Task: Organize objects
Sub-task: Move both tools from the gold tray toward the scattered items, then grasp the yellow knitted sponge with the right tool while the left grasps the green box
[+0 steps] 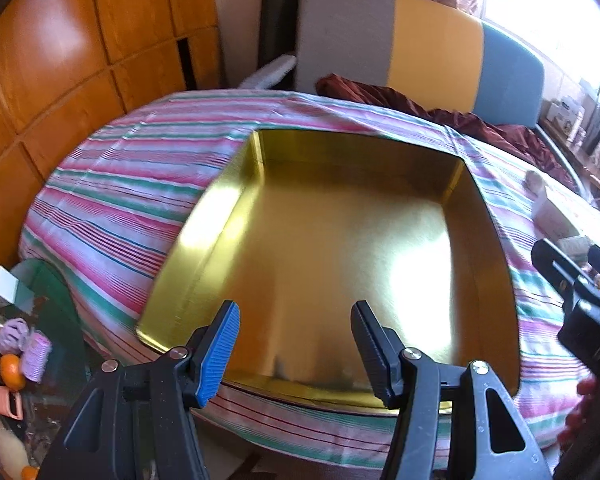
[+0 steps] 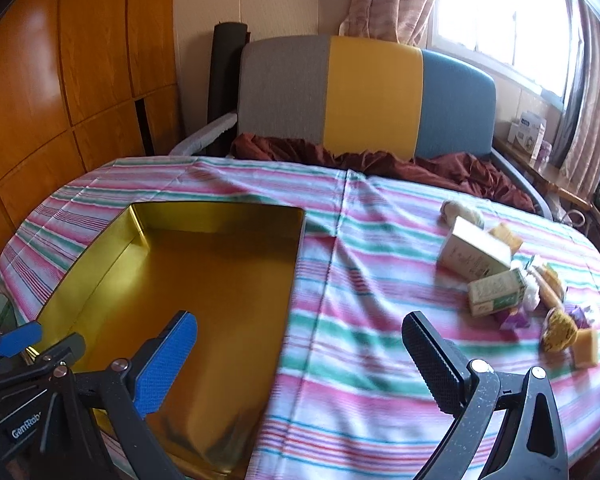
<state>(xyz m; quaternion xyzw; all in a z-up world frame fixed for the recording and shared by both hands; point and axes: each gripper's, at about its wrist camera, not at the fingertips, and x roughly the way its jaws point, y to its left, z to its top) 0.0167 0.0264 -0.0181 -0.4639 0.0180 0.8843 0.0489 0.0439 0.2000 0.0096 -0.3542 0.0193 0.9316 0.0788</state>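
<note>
Left wrist view
Left hand-held gripper (image 1: pixel 296 344): jaws apart, nothing between them, over the near edge of the gold tin (image 1: pixel 320 240).
Gold tin: empty, on the striped tabletop (image 1: pixel 112 200).

Right wrist view
Right hand-held gripper (image 2: pixel 300 364): jaws spread wide, empty, over the tin's right edge.
Gold tin (image 2: pixel 204 280): left part of the tabletop (image 2: pixel 372 352).
Boxes (image 2: pixel 476 254): with small items, well right of the tin.
Chair (image 2: pixel 372 92): behind the tin, beyond the tabletop.

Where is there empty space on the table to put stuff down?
Inside the gold tin, nothing lies there. The striped cloth is bare between the tin and the boxes. Far right is crowded: boxes, a yarn ball and small bits bunched together.
</note>
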